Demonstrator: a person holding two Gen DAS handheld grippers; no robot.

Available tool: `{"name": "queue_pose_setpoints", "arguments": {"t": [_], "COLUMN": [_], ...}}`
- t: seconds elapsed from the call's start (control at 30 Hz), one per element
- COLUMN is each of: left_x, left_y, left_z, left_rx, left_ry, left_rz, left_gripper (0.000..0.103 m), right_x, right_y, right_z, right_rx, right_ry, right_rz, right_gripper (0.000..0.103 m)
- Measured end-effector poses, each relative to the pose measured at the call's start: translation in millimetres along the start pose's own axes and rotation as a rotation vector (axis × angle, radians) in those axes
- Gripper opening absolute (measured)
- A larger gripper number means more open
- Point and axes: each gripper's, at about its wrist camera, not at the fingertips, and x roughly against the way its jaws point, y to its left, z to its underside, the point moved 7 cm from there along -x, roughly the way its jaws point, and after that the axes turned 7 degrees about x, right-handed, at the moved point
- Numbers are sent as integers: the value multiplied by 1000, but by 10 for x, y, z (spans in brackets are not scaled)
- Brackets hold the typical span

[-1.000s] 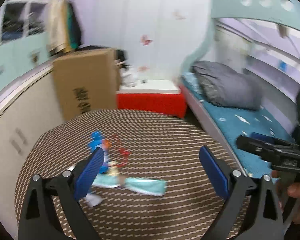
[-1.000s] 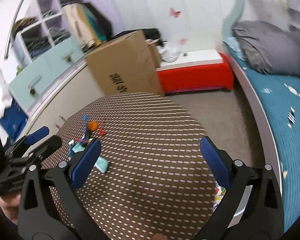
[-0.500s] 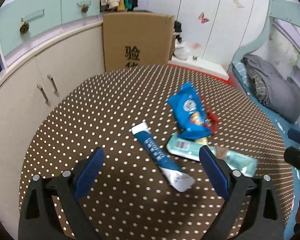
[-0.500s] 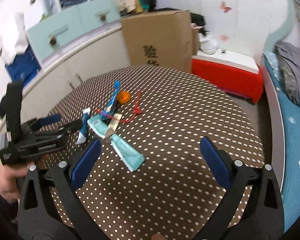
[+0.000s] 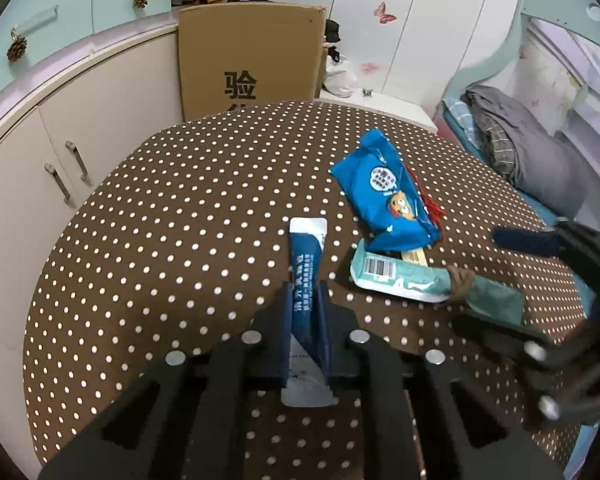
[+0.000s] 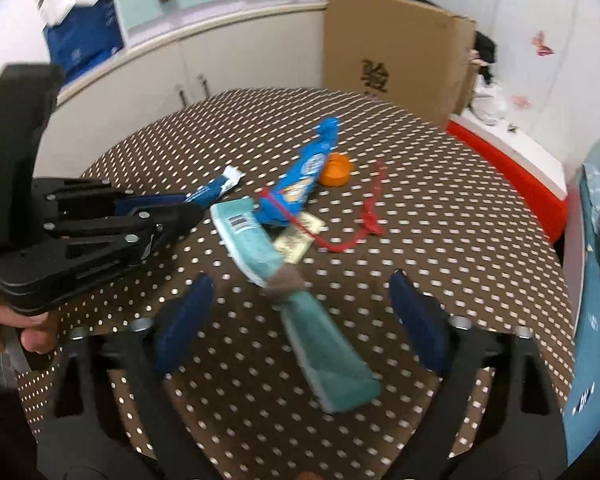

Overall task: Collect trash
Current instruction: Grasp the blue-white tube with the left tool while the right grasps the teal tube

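Pickup step: the left gripper (image 5: 305, 320) is clamping onto the dark-blue sachet (image 5: 306, 258), while the right gripper (image 6: 300, 312) (blurred, seemingly not yet gripping) narrows around the teal wrapper (image 6: 324, 344), which still needs pinching and lifting off the desk (image 5: 180, 208).

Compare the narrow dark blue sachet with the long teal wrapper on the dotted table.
The narrow dark blue sachet is pinched between the closing left gripper; the long teal wrapper lies between the closing right gripper's jaws, not yet pinched. The sachet lies apart; a bright blue snack bag overlaps the wrapper. Both lie on the brown polka-dot table.
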Motion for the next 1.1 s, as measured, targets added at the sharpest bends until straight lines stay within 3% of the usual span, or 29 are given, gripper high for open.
{"name": "queue_pose_setpoints", "arguments": {"t": [0.07,0.17,0.67,1.1], "left_x": [30,87,339,752], "left_y": [24,46,-276,-1064], "left_z": [39,97,294,94], "left_rx": [2,12,-23,-141], "left_ry": [-5,-9,-23,-114], "left_rz": [11,23,101,175], "left_gripper": [10,10,9,9], "right_x": [-80,-105,517,1516], "right_y": [66,132,-6,-406], "right_z": [17,96,629,739], "right_rx": [18,17,-134,-233], "right_ry": [27,37,-36,-251], "right_rz": [-12,-28,-60,9], "right_gripper": [37,24,22,22]}}
